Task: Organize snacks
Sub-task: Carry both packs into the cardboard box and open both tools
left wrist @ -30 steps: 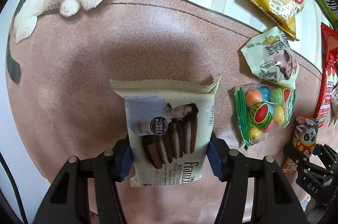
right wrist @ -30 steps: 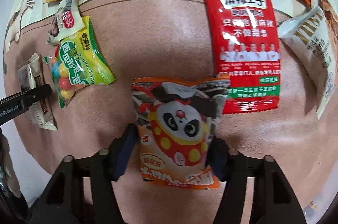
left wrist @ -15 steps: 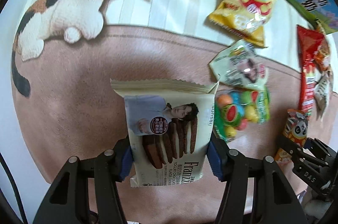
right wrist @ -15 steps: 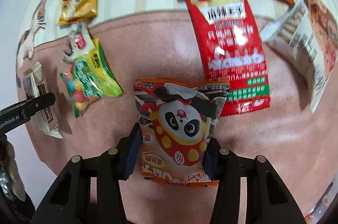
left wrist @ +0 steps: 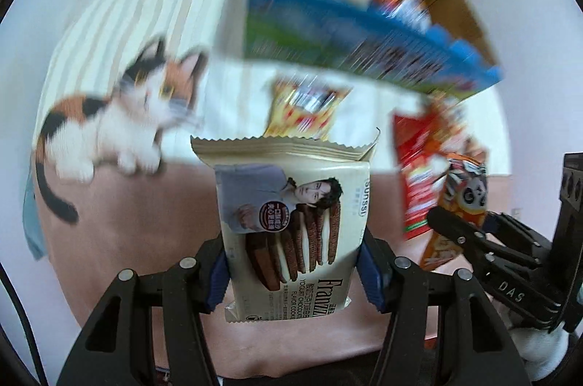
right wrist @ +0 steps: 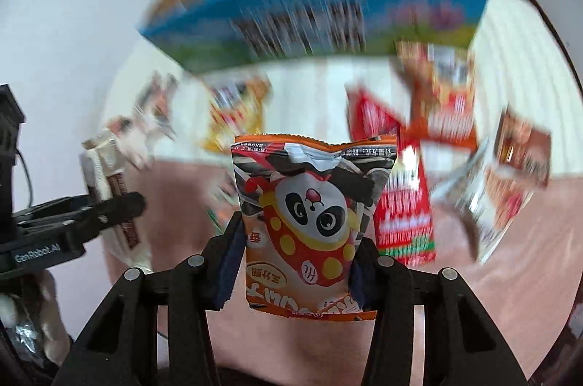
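Observation:
My left gripper (left wrist: 293,271) is shut on a cream Franzzi cookie pack (left wrist: 291,222) and holds it in the air. My right gripper (right wrist: 291,273) is shut on an orange panda snack bag (right wrist: 309,222), also lifted. The right gripper with the panda bag (left wrist: 459,200) shows at the right of the left wrist view. The left gripper with the cookie pack (right wrist: 109,189) shows at the left of the right wrist view. An open cardboard box (left wrist: 364,32) with blue and green printed sides stands ahead, with several snacks inside; it also shows in the right wrist view (right wrist: 313,21).
Several snack bags lie on the cat-print mat below: a yellow bag (left wrist: 306,109), a long red pack (right wrist: 404,211), an orange bag (right wrist: 448,116) and a white pack (right wrist: 484,203). The calico cat print (left wrist: 120,116) is at the left. Both views are motion-blurred.
Both grippers have lifted and tilted up with their packs held. The box, out of sight before, has come into view ahead. The snacks on the mat look farther away.

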`<state>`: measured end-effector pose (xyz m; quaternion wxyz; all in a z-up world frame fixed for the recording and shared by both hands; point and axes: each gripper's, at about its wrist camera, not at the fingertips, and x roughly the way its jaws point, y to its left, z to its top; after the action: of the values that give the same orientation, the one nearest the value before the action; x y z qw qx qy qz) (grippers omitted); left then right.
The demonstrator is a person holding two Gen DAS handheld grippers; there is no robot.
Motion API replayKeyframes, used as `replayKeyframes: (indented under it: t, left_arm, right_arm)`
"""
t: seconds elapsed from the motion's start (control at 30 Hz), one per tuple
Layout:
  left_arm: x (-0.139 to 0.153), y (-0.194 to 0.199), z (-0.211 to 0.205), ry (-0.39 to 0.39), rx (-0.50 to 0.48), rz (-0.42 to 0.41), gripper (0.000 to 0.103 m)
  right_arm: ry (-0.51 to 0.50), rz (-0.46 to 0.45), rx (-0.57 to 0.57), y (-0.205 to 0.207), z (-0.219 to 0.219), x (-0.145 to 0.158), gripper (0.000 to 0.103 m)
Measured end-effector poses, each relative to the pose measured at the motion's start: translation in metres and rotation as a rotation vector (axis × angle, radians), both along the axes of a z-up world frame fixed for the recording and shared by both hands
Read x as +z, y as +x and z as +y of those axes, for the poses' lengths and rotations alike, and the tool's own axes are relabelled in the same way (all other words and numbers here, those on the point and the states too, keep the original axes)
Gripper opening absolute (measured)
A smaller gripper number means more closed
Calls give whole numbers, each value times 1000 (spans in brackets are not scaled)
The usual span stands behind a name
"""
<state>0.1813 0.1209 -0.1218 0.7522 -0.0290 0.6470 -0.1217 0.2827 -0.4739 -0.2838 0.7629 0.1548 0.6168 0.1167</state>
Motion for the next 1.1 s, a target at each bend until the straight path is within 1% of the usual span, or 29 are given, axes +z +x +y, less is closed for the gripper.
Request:
replayKeyframes:
  t: [0.1,0.23,0.33,0.5,0.57,0.67,0.77,0.87,0.97,1.1]
  left_arm:
    - [33,18,-10,-67,-24,-35,56]
    - [61,47,-30,-90,-61,-94,56]
    - [71,74,-46,-102,-73,-119,56]
    - [84,122,-61,-106,-88,-126,56]
    - [84,136,-66,-97,-95,-125,56]
    - [79,161,-73,-87,-102,-109,56]
    - [66,186,-79,-80,-108,-74,56]
    - [43,206,-83,-66,-107,-17,56]
    - [14,222,-84,-47,-90,49,56]
    - [-17,232,-84,-20,-78,113,57]
  right_arm:
    - [-9,-112,-14,12,-1,47,51]
    - [4,-187,-43,38,-15,79,51]
    - [17,-223,-71,66,-26,95,51]
    - [9,-282,-116,103,-33,115,51]
    - [13,-292,-129,114,-37,119,51]
    - [21,-289,-140,136,-41,121,51]
    - [15,-275,-132,159,-40,115,51]
    - [-5,-259,-125,174,-37,105,51]
    - [-22,-229,-119,188,-34,90,51]
    - [-15,-155,-108,203,-30,61,51]
